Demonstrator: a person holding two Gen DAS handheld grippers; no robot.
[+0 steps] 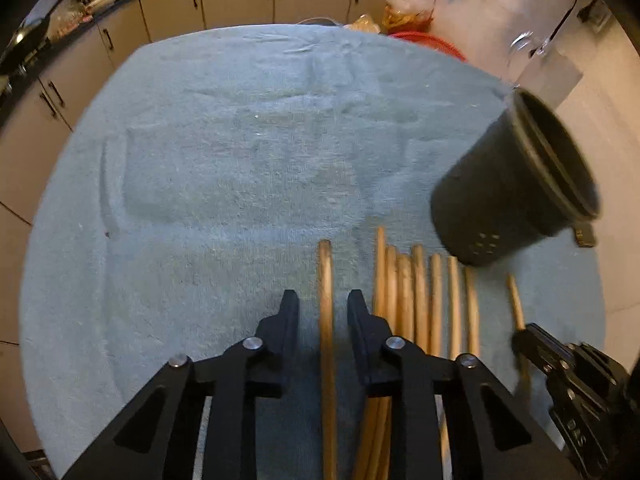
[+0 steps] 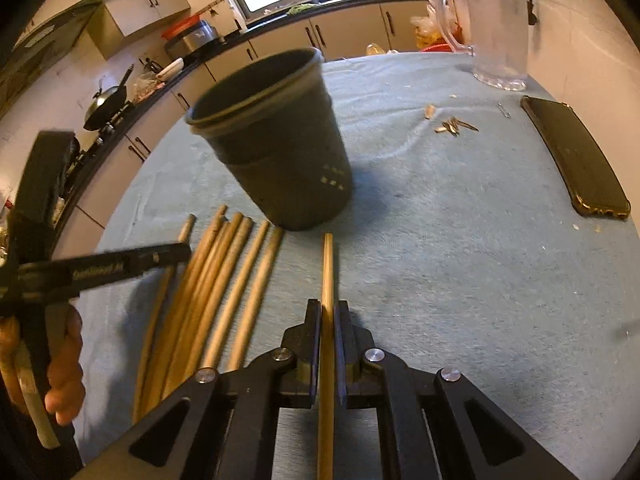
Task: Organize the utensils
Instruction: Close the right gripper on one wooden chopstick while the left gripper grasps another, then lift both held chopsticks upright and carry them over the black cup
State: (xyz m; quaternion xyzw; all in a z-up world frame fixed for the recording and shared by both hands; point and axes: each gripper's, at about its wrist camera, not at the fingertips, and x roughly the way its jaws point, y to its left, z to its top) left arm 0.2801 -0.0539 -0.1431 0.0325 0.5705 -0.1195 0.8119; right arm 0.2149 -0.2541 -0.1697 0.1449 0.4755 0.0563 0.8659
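— Gripping what, exactly?
— Right gripper: its fingers are clamped on one thin wooden chopstick that points at the round black plastic holder cup, which stands just ahead on the pale blue towel.
— And the left gripper?
— Its fingers are spread apart, straddling another wooden chopstick without touching it. The remaining wooden chopsticks lie side by side on the towel between the two grippers, near the cup.
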